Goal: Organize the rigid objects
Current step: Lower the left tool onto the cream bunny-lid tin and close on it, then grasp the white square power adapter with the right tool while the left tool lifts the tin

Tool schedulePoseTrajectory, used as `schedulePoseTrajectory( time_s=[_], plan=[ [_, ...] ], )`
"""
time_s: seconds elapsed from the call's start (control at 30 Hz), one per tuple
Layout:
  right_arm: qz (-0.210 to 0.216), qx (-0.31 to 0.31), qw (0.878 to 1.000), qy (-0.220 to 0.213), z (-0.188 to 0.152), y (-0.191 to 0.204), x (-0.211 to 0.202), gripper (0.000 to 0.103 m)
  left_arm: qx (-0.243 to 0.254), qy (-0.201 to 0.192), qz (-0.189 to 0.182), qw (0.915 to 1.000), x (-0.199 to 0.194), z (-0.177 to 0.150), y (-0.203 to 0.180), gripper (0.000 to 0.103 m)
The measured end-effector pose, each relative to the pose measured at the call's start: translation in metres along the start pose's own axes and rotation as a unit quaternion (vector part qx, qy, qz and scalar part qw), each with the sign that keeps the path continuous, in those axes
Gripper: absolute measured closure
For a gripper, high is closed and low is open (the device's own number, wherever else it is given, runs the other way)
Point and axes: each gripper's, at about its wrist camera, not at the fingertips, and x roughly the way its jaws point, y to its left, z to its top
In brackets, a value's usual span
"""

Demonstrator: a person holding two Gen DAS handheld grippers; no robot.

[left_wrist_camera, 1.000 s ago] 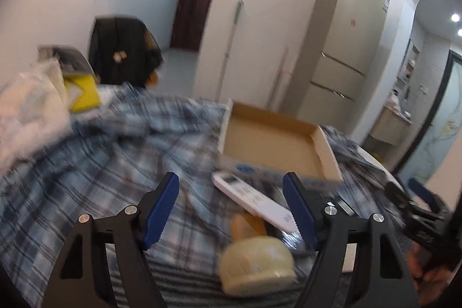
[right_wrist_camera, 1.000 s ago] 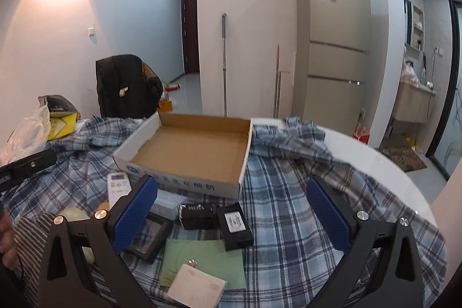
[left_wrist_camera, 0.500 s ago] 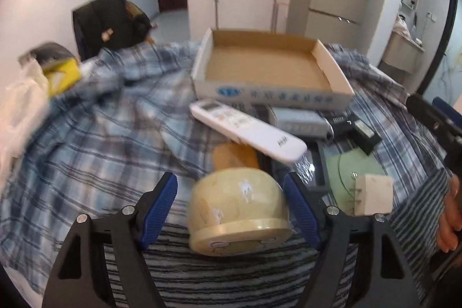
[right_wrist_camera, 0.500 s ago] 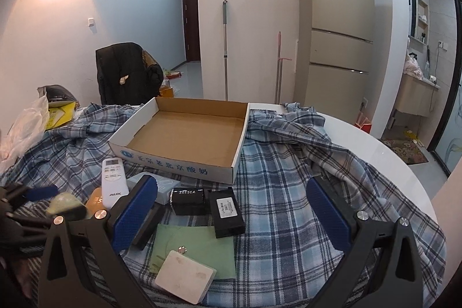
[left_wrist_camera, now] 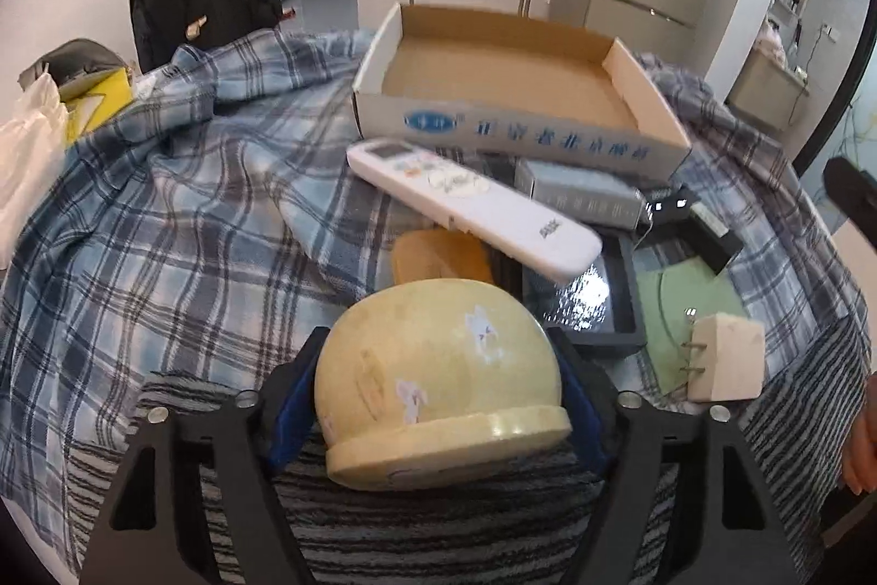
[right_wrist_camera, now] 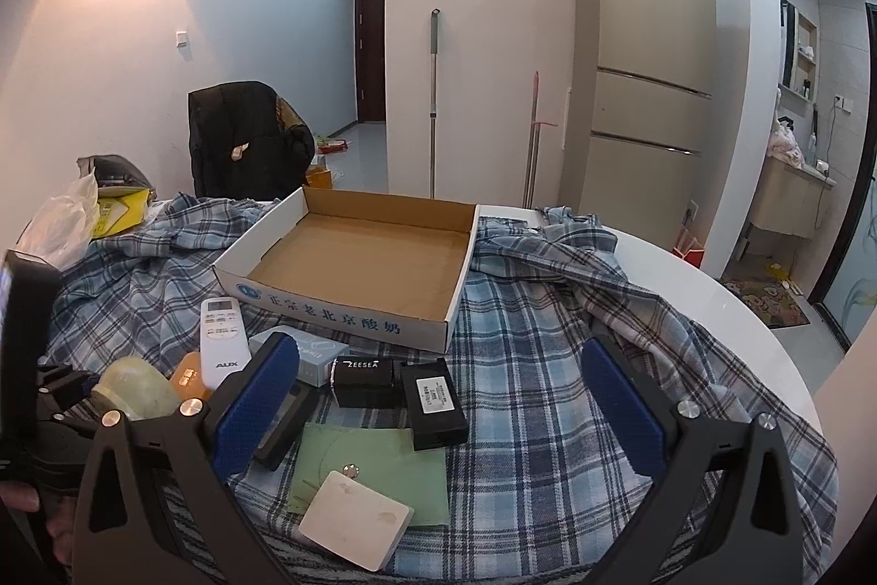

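White remote (right_wrist_camera: 220, 338) reads AUX; black box (right_wrist_camera: 364, 379) ZEESEA.

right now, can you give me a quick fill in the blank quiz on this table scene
1. The left gripper has its fingers on either side of the yellow ____.
2. The cardboard box holds ____.
3. The right gripper is ____ and holds nothing.
4. The white remote lies in ____ of the box.

Missing words: bowl; nothing; open; front

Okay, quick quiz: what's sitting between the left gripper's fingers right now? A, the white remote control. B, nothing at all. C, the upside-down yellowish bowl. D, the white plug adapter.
C: in the left wrist view the upside-down yellowish bowl fills the gap between the left gripper fingers, while the white remote lies farther back.
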Motion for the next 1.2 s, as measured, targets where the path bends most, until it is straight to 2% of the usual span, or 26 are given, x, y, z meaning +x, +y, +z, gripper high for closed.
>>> schedulePoseTrajectory(
  time_s=[0.07, 0.13, 0.2, 0.3, 0.33, 0.47, 0.57, 0.63, 0.7, 0.77, 0.87, 0.97, 1.03, 1.13, 1.2],
  plan=[
    [-0.003, 0.004, 1.000, -0.002, 0.000, -0.002, -0.001, 0.000, -0.022, -0.025, -0.015, 0.9994, -0.009, 0.001, 0.004, 0.026],
    [-0.003, 0.010, 1.000, -0.002, 0.001, -0.004, -0.002, 0.000, -0.028, -0.066, -0.018, 0.9973, -0.023, 0.002, 0.006, 0.026],
    [-0.002, 0.013, 1.000, 0.000, 0.001, -0.006, -0.001, 0.000, -0.018, -0.126, -0.017, 0.9917, -0.043, 0.002, 0.005, 0.026],
    [0.005, 0.017, 1.000, 0.009, 0.001, -0.006, 0.002, 0.000, -0.010, -0.208, -0.026, 0.9777, -0.070, -0.003, 0.004, 0.026],
    [0.009, 0.019, 1.000, 0.013, 0.000, -0.006, 0.003, 0.000, -0.012, -0.225, -0.027, 0.9739, -0.077, -0.004, 0.005, 0.026],
    [0.036, 0.011, 0.998, 0.051, -0.003, 0.000, 0.013, 0.011, -0.018, -0.276, -0.041, 0.9602, -0.092, -0.005, 0.009, 0.026],
    [0.033, 0.016, 0.996, 0.076, -0.006, -0.001, 0.020, 0.011, -0.003, -0.305, -0.035, 0.9517, -0.097, -0.010, 0.005, 0.026],
    [0.032, 0.032, 0.994, 0.097, -0.007, -0.005, 0.022, 0.011, 0.006, -0.311, -0.045, 0.9493, -0.099, -0.012, 0.003, 0.026],
    [0.037, 0.037, 0.991, 0.125, -0.011, -0.007, 0.024, 0.016, 0.010, -0.313, -0.063, 0.9477, -0.101, -0.014, 0.003, 0.026],
    [0.026, 0.031, 0.986, 0.164, -0.020, -0.006, 0.028, 0.022, 0.010, -0.314, -0.062, 0.9472, -0.101, -0.015, 0.003, 0.027],
    [0.056, 0.055, 0.972, 0.220, -0.035, -0.008, 0.035, 0.024, 0.003, -0.330, -0.057, 0.9421, -0.105, -0.016, 0.006, 0.028],
    [0.074, 0.082, 0.961, 0.254, -0.044, -0.008, 0.040, 0.028, -0.001, -0.336, -0.052, 0.9405, -0.106, -0.016, 0.007, 0.029],
    [0.065, 0.078, 0.960, 0.259, -0.044, -0.002, 0.043, 0.031, 0.001, -0.323, -0.043, 0.9455, -0.101, -0.014, 0.007, 0.038],
    [0.062, 0.071, 0.959, 0.269, -0.045, 0.007, 0.047, 0.036, -0.008, -0.279, -0.062, 0.9583, -0.088, -0.007, 0.011, 0.039],
    [0.065, 0.074, 0.957, 0.274, -0.045, 0.012, 0.050, 0.036, -0.028, -0.256, -0.073, 0.9634, -0.079, -0.004, 0.018, 0.039]
  ],
)
